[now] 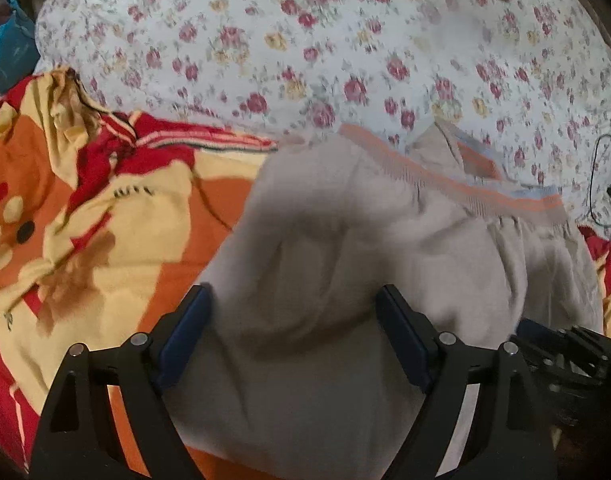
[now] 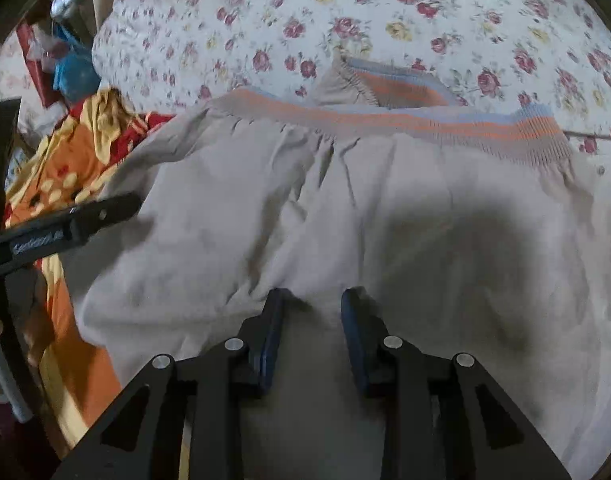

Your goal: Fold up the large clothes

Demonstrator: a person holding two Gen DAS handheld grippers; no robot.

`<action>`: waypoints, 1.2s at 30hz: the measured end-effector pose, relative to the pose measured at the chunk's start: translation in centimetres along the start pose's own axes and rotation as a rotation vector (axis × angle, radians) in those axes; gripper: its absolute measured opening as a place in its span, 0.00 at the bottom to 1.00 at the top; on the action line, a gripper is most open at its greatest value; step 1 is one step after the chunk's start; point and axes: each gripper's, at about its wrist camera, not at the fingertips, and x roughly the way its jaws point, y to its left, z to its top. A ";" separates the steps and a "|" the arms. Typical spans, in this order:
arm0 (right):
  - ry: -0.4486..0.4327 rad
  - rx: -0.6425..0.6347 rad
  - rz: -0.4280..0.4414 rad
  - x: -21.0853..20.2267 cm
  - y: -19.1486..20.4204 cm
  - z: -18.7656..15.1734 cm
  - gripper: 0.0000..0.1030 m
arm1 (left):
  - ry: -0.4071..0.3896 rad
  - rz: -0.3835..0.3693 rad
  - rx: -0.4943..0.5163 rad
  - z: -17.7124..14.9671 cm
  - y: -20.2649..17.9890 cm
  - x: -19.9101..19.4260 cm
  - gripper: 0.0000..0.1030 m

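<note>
A large beige garment [image 2: 345, 208] with a ribbed orange-and-blue striped band [image 2: 385, 118] lies spread on the bed. A second striped cuff [image 2: 389, 88] pokes up behind the band. My right gripper [image 2: 313, 304] hovers low over the garment's near part, jaws a little apart, with only flat cloth showing in the gap. In the left wrist view my left gripper [image 1: 293, 300] stands wide open over a rumpled mound of the same garment [image 1: 325, 260], and cloth bulges between its fingers. One left finger [image 2: 105, 210] reaches in at the garment's left edge.
A white floral quilt [image 1: 305, 40] covers the far bed. An orange, red and yellow blanket [image 1: 85, 200] lies bunched on the left. A black cable [image 1: 601, 184] sits at the right edge. Blue bags and clutter [image 2: 69, 64] stand beyond the bed's left corner.
</note>
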 end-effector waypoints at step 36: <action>-0.013 0.161 0.106 -0.1 -3.5 -0.3 0.63 | 0.169 -0.240 -0.161 2.2 4.5 5.2 0.67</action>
